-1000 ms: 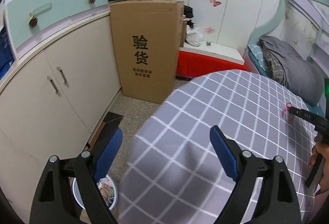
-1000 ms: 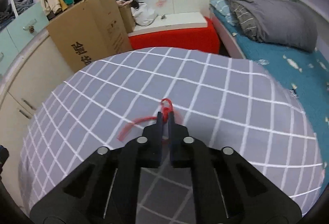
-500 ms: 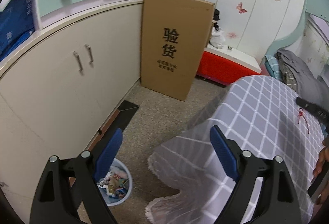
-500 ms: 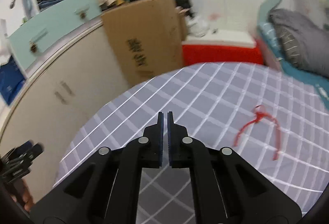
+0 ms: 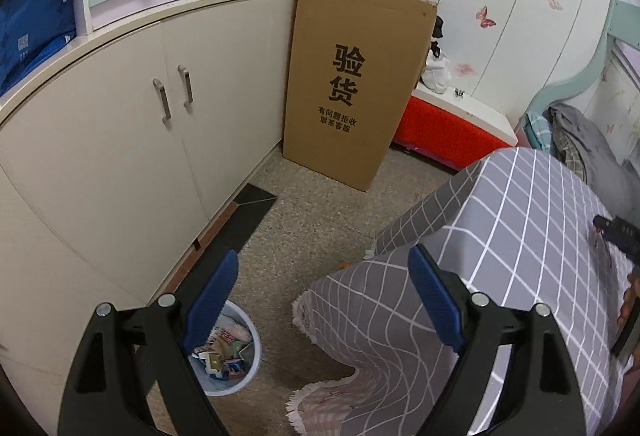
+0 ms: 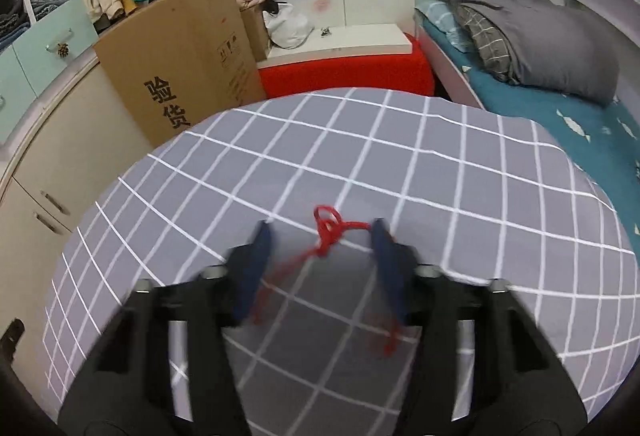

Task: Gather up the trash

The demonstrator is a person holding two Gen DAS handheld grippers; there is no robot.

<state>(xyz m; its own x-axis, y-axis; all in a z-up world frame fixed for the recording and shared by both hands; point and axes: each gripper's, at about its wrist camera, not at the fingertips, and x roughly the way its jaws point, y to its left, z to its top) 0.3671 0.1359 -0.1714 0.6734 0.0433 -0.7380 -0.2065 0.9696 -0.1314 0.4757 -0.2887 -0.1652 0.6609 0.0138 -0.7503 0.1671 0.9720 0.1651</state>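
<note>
Swung away from the tabletop, the left wrist view now takes in floor and cupboards where a second ago the checked cloth filled it, and the right gripper's (image 6: 322,252) jaws, shut a moment back, have just been opening around the red string. Largest in sight is the table under its grey checked cloth (image 6: 400,164), with the tall cardboard box (image 5: 356,84) at about eleven o'clock from it in the right wrist view. On the floor, at seven o'clock in the left wrist view, stands the pale trash bin (image 5: 240,356), already holding scraps of paper. The left gripper (image 5: 320,300) hangs above floor and table edge, jaws wide apart and empty. The red string (image 6: 330,230) lies knotted on the cloth between the right gripper's parted pads, which are motion-blurred, and they do not clamp it.
</note>
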